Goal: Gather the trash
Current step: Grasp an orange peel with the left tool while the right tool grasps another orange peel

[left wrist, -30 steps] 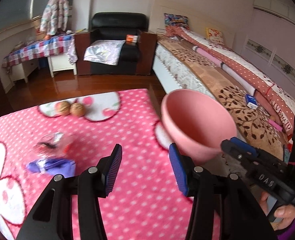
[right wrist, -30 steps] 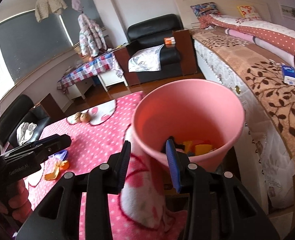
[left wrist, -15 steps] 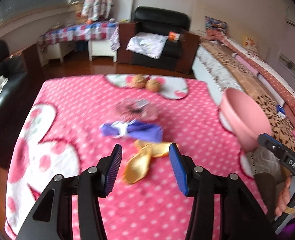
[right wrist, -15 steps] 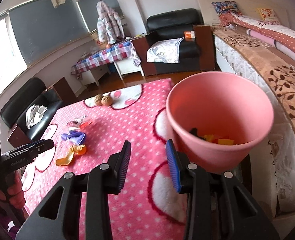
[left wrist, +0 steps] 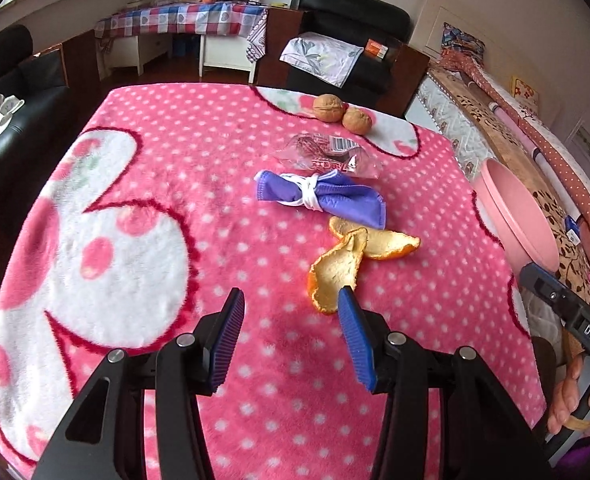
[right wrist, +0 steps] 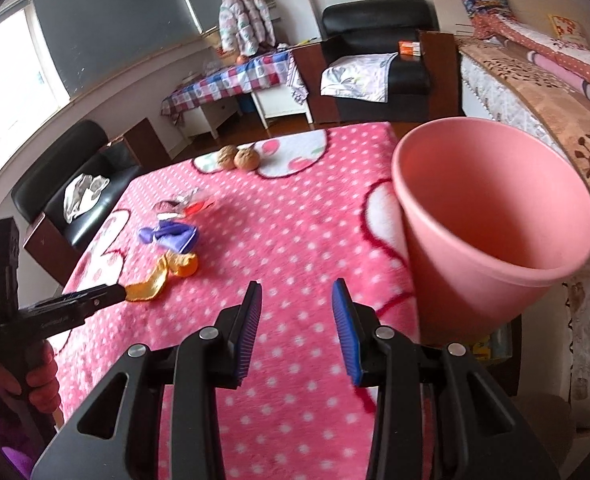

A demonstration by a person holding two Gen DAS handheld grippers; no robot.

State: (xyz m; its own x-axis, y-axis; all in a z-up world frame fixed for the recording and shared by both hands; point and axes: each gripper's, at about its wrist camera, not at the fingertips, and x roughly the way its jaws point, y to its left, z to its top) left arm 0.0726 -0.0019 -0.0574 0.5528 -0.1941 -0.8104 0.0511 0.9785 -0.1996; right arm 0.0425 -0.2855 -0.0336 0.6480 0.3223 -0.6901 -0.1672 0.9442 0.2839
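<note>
My left hand-held gripper point(left wrist: 291, 304) gapes wide and empty over the table point(left wrist: 135, 168), the orange peel point(left wrist: 347, 256) at its one o'clock. My right hand-held gripper point(right wrist: 297, 300) stands parted, holding nothing; the pink bin point(right wrist: 491, 216) sits at two o'clock.

Fuzzy fleece blanket point(left wrist: 143, 184), smooth matt plastic bin point(right wrist: 495, 216), crinkly glossy clear wrapper point(left wrist: 327, 154), pitted orange peel point(left wrist: 343, 268).

On the surface point(left wrist: 143, 240), the orange peel point(left wrist: 347, 264) lies at the left tongs' point(left wrist: 291, 336) one o'clock. Behind it come the knotted cloth point(left wrist: 327, 198), the wrapper point(left wrist: 331, 156), then two walnuts point(left wrist: 341, 114). The bin point(right wrist: 491, 220) stands at three o'clock, off the surface's edge.
</note>
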